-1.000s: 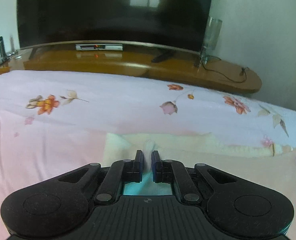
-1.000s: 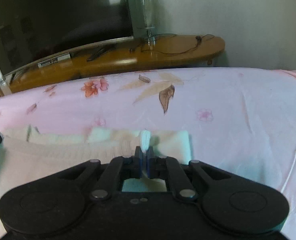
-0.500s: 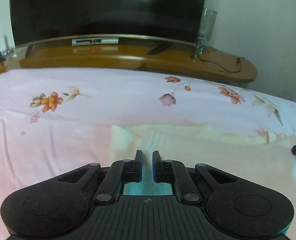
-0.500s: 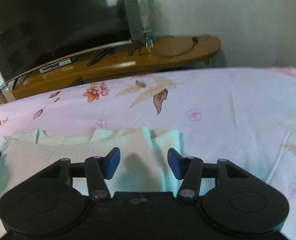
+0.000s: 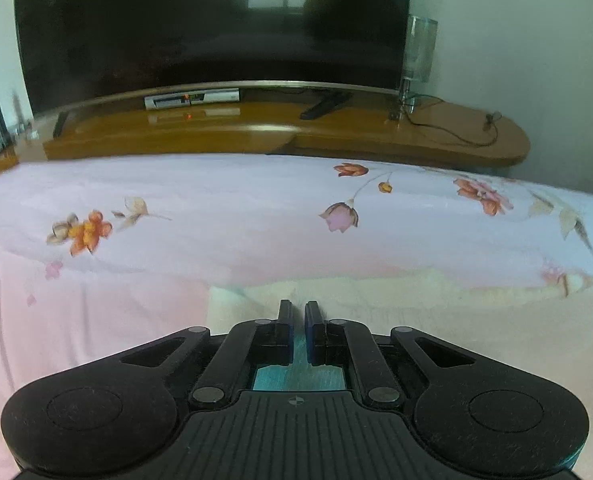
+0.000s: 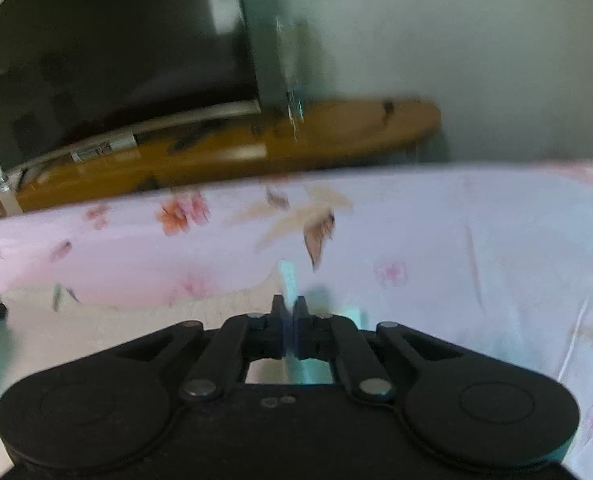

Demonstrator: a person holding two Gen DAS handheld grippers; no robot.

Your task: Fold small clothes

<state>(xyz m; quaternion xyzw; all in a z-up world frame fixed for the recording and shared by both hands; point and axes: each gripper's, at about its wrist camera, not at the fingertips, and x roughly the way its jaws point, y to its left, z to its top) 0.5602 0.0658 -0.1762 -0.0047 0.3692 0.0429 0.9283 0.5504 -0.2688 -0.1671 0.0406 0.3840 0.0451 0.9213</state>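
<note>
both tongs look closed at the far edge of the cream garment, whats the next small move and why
Probably lift the right tongs a little and draw that edge back toward the near side. They are shut on a pinch of the cream garment, a sliver of cloth standing up between them, while the left tongs show nothing held.

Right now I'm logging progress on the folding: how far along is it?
Early to midway, at a guess. Done: the cream garment lies spread on the floral sheet. In hand: the right gripper is shut on a pinch of its edge; the left gripper is nearly shut over the cloth, though I cannot tell if it grips. Left: bringing the fold over; no neat folded stack shows yet.
</note>
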